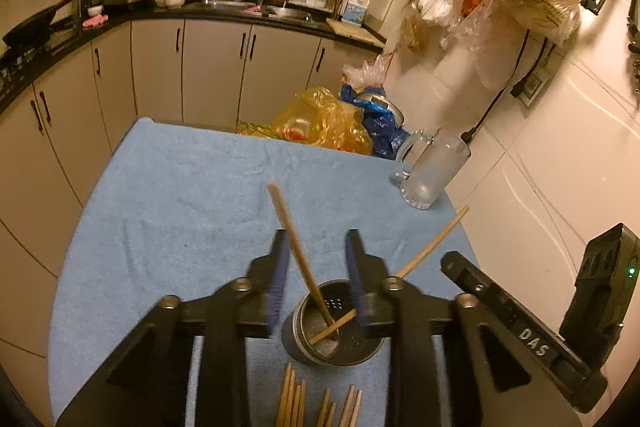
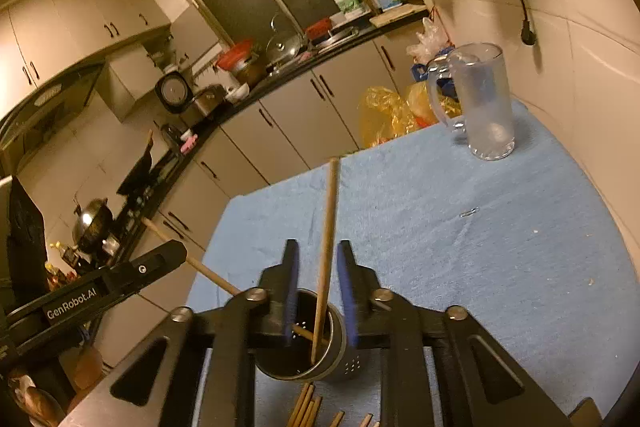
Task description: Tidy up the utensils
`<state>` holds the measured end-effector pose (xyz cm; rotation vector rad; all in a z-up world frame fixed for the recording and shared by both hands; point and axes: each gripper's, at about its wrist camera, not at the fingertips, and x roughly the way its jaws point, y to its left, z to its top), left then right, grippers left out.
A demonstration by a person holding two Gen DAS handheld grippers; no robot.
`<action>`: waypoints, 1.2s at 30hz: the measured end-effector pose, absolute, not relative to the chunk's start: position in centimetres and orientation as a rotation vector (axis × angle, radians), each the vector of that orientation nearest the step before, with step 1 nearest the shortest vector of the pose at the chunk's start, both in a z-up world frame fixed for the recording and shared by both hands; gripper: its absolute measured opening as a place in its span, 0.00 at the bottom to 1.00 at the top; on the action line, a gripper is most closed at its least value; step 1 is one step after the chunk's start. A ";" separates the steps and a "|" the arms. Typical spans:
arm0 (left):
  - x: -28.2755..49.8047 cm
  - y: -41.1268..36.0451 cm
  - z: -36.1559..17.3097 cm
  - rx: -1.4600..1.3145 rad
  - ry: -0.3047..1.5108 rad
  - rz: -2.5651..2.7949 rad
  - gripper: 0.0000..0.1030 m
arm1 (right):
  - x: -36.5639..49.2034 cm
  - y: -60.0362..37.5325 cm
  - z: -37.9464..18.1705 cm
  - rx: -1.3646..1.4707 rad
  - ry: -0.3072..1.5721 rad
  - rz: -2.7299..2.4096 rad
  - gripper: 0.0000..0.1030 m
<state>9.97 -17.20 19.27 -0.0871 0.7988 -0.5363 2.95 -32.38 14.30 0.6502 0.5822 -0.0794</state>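
A perforated metal utensil holder (image 1: 304,351) (image 2: 349,363) stands on the blue towel (image 1: 180,207) (image 2: 480,247), close under both grippers. Two wooden chopsticks lean inside it. One chopstick (image 1: 296,247) rises through the gap of my left gripper (image 1: 317,235), whose jaws stand apart and do not press it. The other chopstick (image 2: 330,219) rises through the gap of my right gripper (image 2: 317,245), and those pads are also clear of it. Several loose chopsticks (image 1: 296,399) (image 2: 308,407) lie on the towel just in front of the holder.
A clear glass mug (image 1: 432,171) (image 2: 480,103) stands at the towel's far right corner near the tiled wall. Plastic bags (image 1: 320,123) sit on the floor beyond the table's far edge. Kitchen cabinets and a cluttered counter (image 1: 224,11) run behind.
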 end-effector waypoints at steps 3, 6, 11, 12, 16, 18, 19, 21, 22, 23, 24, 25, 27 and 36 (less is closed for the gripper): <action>9.2 -16.6 20.0 -0.088 0.782 -0.544 0.28 | 1.7 -32.4 15.1 0.647 0.560 -0.086 0.26; 7.9 -15.7 20.4 -0.084 0.761 -0.540 0.29 | -0.1 -32.1 15.6 0.637 0.542 -0.090 0.27; 4.7 -13.2 19.5 -0.072 0.734 -0.530 0.39 | -3.8 -30.8 14.5 0.618 0.556 -0.097 0.29; 3.9 -12.7 18.9 -0.060 0.730 -0.520 0.39 | -4.5 -30.4 14.0 0.614 0.563 -0.102 0.31; 0.6 -10.7 15.3 -0.022 0.751 -0.497 0.40 | -7.2 -28.9 11.3 0.602 0.601 -0.112 0.36; -0.7 -9.9 12.9 -0.012 0.789 -0.496 0.40 | -8.6 -27.7 9.6 0.600 0.632 -0.106 0.36; -1.1 -9.7 12.0 -0.011 0.808 -0.499 0.40 | -9.2 -27.3 8.8 0.611 0.646 -0.097 0.36; -1.9 -9.1 9.2 -0.012 0.883 -0.517 0.40 | -10.4 -26.0 6.8 0.602 0.685 -0.110 0.36; -2.1 -8.9 8.3 -0.003 0.905 -0.518 0.40 | -10.8 -25.6 6.1 0.593 0.695 -0.114 0.36; -2.3 -9.0 7.5 0.015 0.926 -0.514 0.40 | -11.3 -25.0 5.2 0.578 0.711 -0.121 0.36; -2.4 -9.0 6.7 0.029 0.942 -0.505 0.40 | -11.5 -24.6 4.5 0.566 0.728 -0.124 0.36; -2.5 -9.1 6.3 0.033 0.956 -0.505 0.40 | -11.6 -24.4 3.9 0.560 0.743 -0.121 0.36; -2.4 -9.5 5.5 0.044 0.996 -0.546 0.40 | -11.8 -24.2 3.4 0.551 0.758 -0.122 0.36; -1.2 -12.5 3.3 0.148 1.067 -0.568 0.31 | -11.8 -24.2 3.4 0.544 0.763 -0.113 0.36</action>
